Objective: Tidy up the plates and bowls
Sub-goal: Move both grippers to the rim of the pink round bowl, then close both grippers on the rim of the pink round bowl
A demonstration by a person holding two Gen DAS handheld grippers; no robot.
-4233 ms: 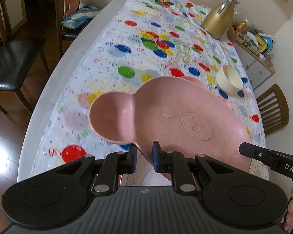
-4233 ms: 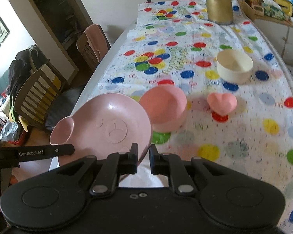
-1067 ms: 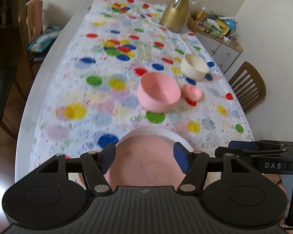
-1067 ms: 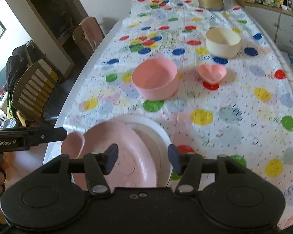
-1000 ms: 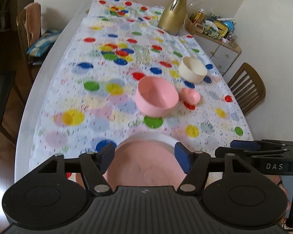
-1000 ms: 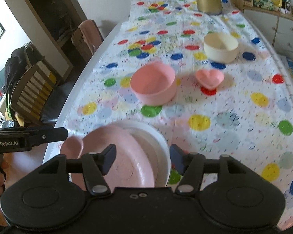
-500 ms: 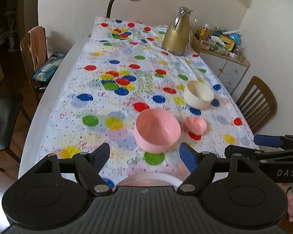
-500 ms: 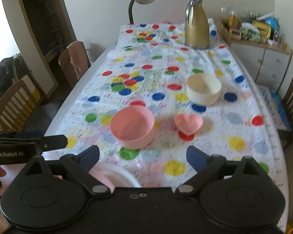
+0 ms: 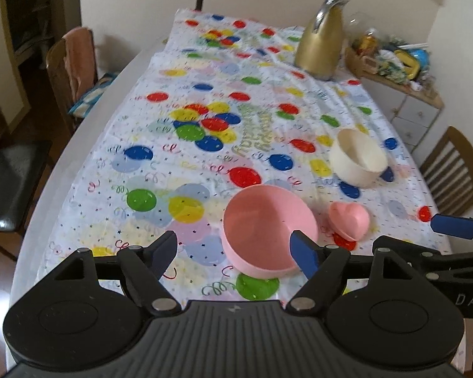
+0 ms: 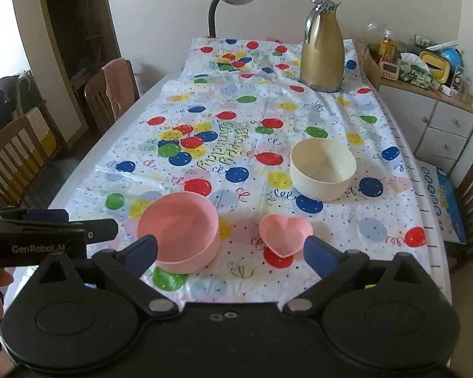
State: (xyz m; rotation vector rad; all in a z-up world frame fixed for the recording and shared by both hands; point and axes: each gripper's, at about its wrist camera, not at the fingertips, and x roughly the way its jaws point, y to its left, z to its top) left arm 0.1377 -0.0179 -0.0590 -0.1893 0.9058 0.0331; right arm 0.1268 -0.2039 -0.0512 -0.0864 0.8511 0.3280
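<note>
Both grippers gape empty, and the pink bowl [image 9: 269,230] sits lower centre, nearest the left gripper [image 9: 233,249], right gripper [image 10: 231,252] alongside.

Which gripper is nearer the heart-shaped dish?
Right. The right gripper frames the heart-shaped dish just ahead; the left gripper faces the pink bowl beside it. Both are open and empty.

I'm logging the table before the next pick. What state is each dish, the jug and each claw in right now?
Pink bowl: upright, empty, on the tablecloth.
Cream bowl: upright, empty, standing apart from the others.
Heart-shaped dish: upright, empty, beside the pink bowl, not touching it.
Gold jug: upright, lid shut.
Left claw: open, holding nothing.
Right claw: open wide, holding nothing.
</note>
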